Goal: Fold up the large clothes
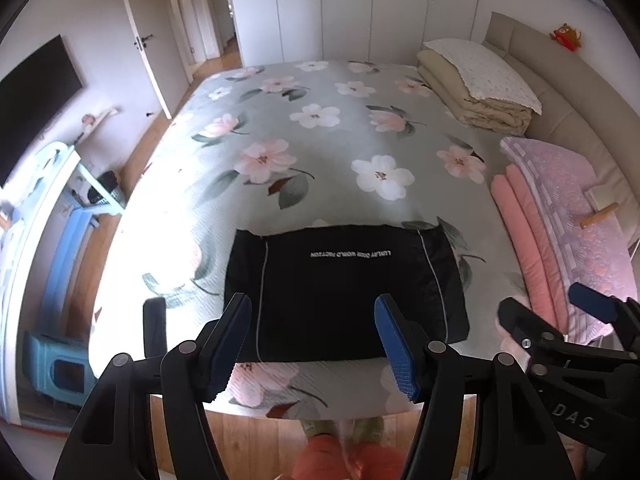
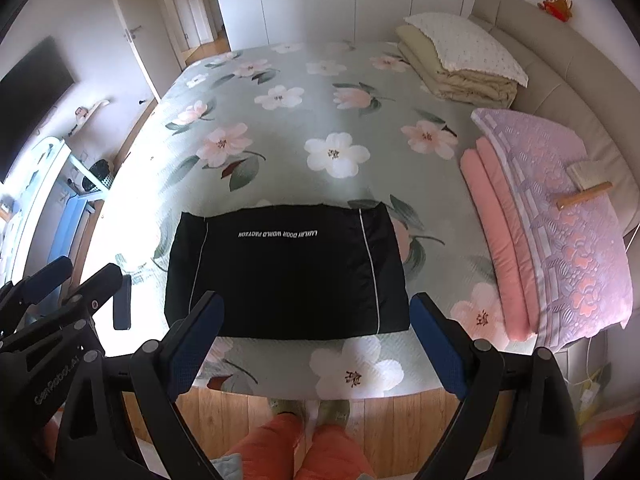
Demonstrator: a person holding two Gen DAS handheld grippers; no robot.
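Observation:
A black garment lies folded into a flat rectangle on the flowered bedspread, close to the bed's near edge. It has white lettering and two thin white piping lines. My left gripper hovers above the garment's near edge, jaws wide apart with nothing between the blue pads. My right gripper hangs the same way over that edge, open and empty. Each gripper shows in the other's view: the right gripper at the right, the left gripper at the left.
A small black flat object lies left of the garment. A pink quilt stack with a brush on it and a beige duvet with a pillow line the right side. The person's orange trouser legs stand at the bed's edge.

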